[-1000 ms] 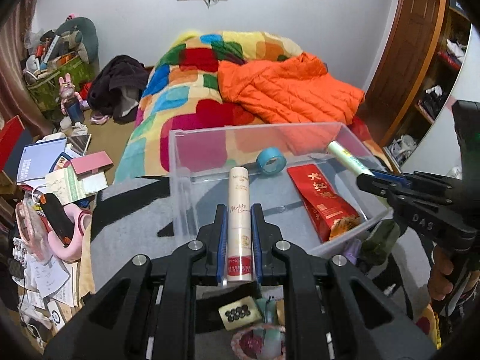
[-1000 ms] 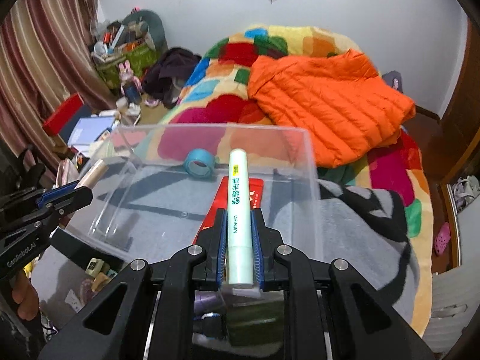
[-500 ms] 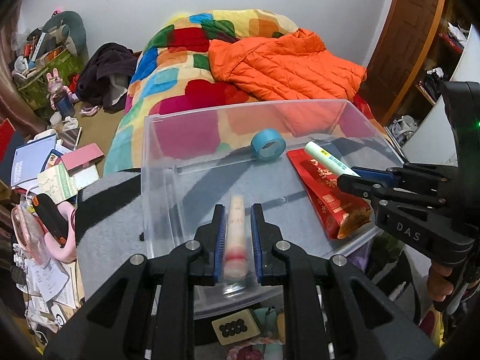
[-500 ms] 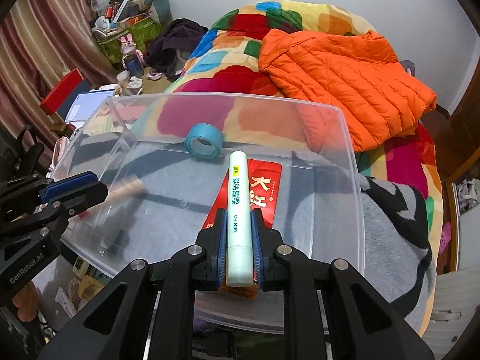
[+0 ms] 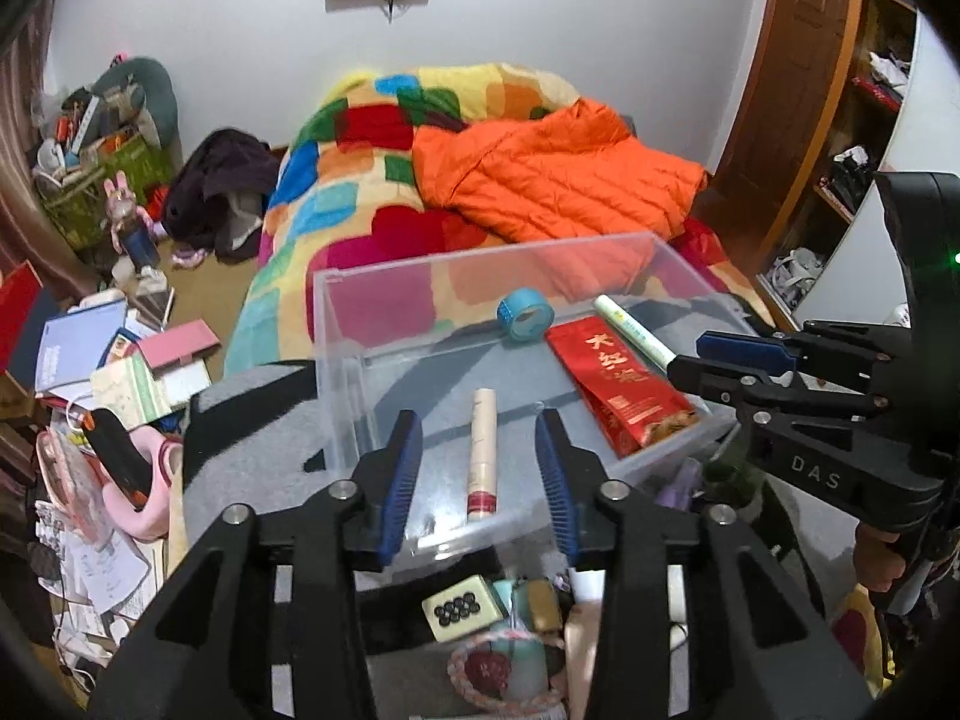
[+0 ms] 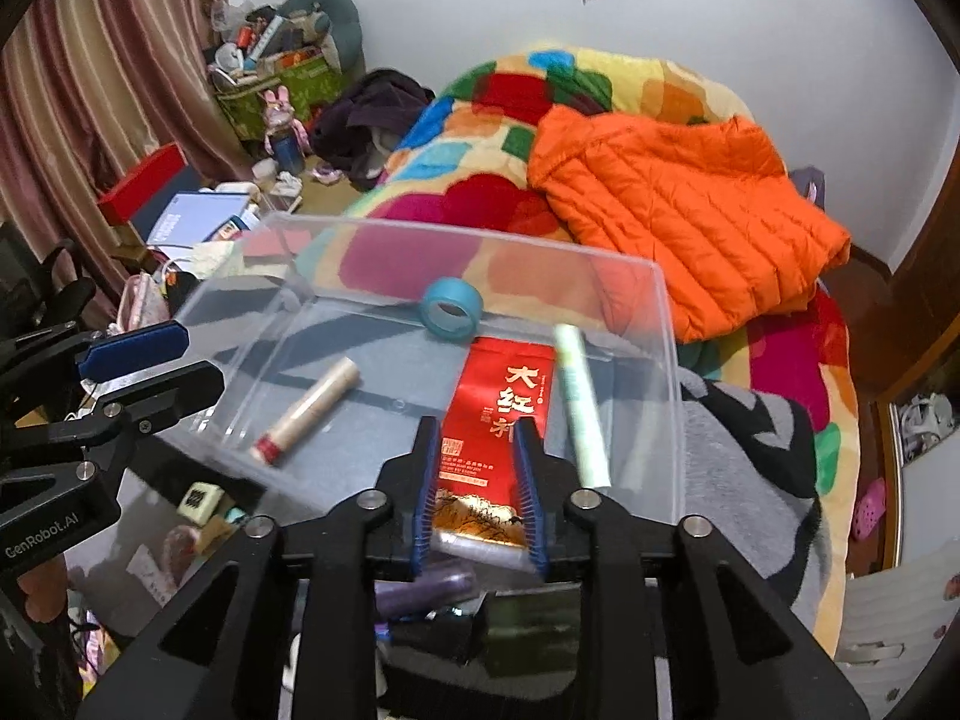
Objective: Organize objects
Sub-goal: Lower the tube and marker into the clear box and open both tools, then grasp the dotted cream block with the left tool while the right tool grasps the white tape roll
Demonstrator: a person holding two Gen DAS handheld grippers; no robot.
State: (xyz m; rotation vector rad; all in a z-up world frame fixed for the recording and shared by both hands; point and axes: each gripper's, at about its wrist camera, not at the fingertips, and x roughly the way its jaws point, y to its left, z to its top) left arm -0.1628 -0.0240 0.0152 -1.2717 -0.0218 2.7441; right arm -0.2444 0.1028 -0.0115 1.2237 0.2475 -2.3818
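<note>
A clear plastic bin (image 5: 336, 354) (image 6: 669, 360) stands on a grey cloth. In it lie a beige tube with a red band (image 5: 483, 453) (image 6: 309, 411), a red tea packet (image 5: 618, 396) (image 6: 495, 420), a blue tape roll (image 5: 525, 315) (image 6: 450, 306) and a pale green tube (image 5: 633, 330) (image 6: 579, 405). My left gripper (image 5: 477, 468) is open and empty, its jaws on either side of the beige tube, above it. My right gripper (image 6: 477, 483) is open and empty at the bin's near wall, over the red packet; the green tube lies to its right.
Small items, including a cream remote (image 5: 462, 606) and a purple tube (image 6: 426, 591), lie in front of the bin. A bed with a colourful blanket (image 5: 360, 180) and an orange jacket (image 6: 678, 210) is behind. Books and clutter (image 5: 102, 354) cover the floor at left.
Both grippers have opened. The beige tube left the left gripper and the green tube left the right gripper; both now lie in the bin. Both grippers have drawn back a little.
</note>
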